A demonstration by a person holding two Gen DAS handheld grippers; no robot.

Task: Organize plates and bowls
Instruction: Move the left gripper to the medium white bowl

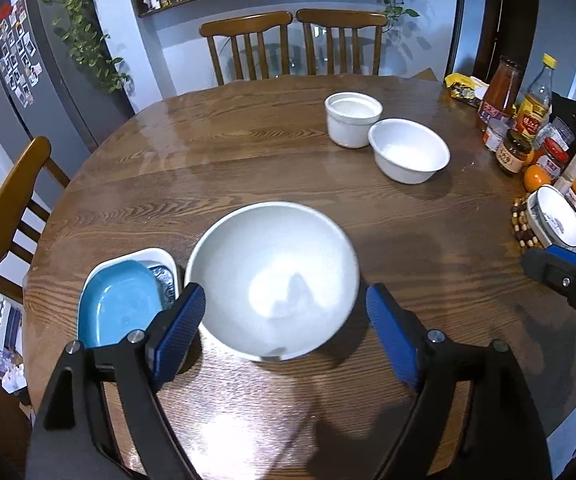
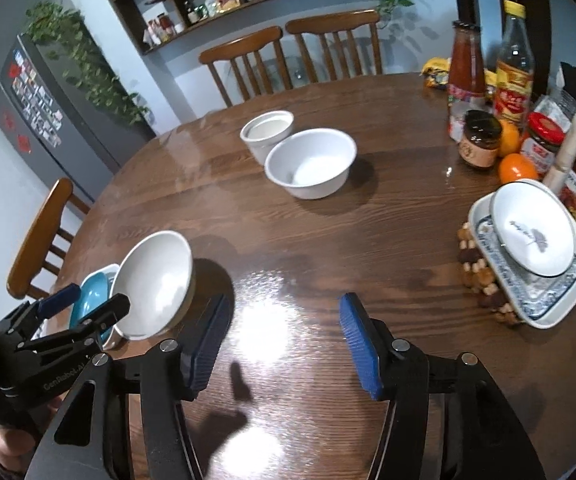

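Note:
A large white bowl (image 1: 273, 280) stands on the round wooden table (image 1: 247, 152) between the wide-open fingers of my left gripper (image 1: 283, 320); the pads do not touch it. It also shows in the right wrist view (image 2: 155, 284), next to a blue dish (image 1: 117, 304) stacked in a white rectangular plate (image 1: 159, 258). Two white bowls (image 1: 408, 156) (image 1: 352, 120) sit touching at the far side. A patterned bowl on a rectangular plate (image 2: 534, 240) (image 2: 548, 312) rests at the right edge. My right gripper (image 2: 283, 328) is open and empty over bare table.
Bottles, jars and oranges (image 2: 488, 92) crowd the table's right side. A beaded trivet (image 2: 476, 264) lies under the right-hand plate. Wooden chairs (image 1: 292, 44) stand behind and at the left (image 1: 7, 216). A fridge (image 1: 15, 80) stands at the far left.

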